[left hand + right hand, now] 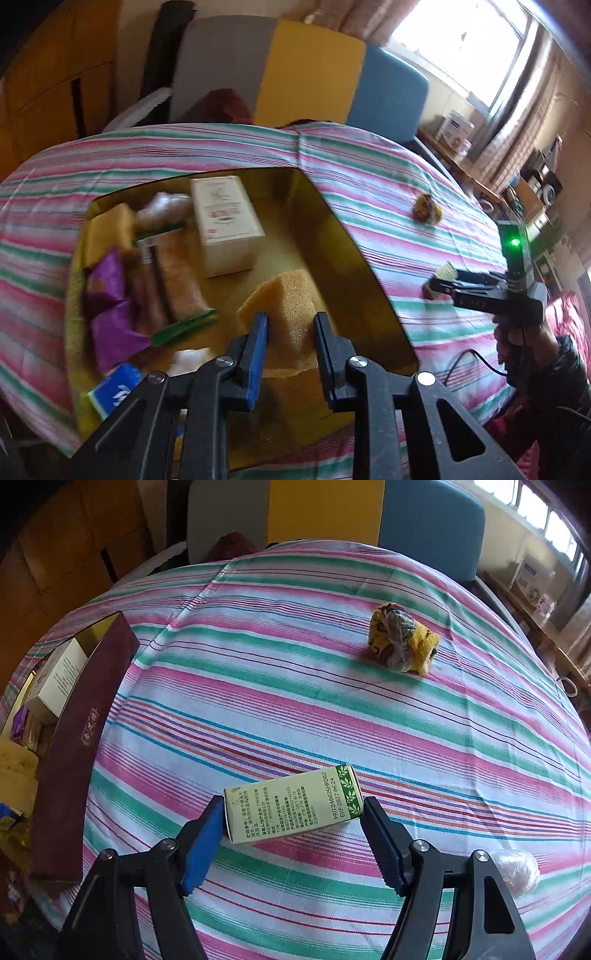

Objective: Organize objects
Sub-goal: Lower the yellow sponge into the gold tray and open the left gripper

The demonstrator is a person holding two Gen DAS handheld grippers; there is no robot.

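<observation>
Green-and-white printed carton (293, 805), lying flat

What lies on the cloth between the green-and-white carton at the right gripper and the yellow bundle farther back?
Nothing: in the right wrist view, the striped cloth is bare between the green-and-white carton and the yellow bundle.

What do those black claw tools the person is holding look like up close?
Each gripper is a black plastic frame with silver pivot bolts and two fingers tipped with ribbed blue pads. The right one has a pistol handle, a green light, and a black cable. The person wears a dark sleeve.
</observation>
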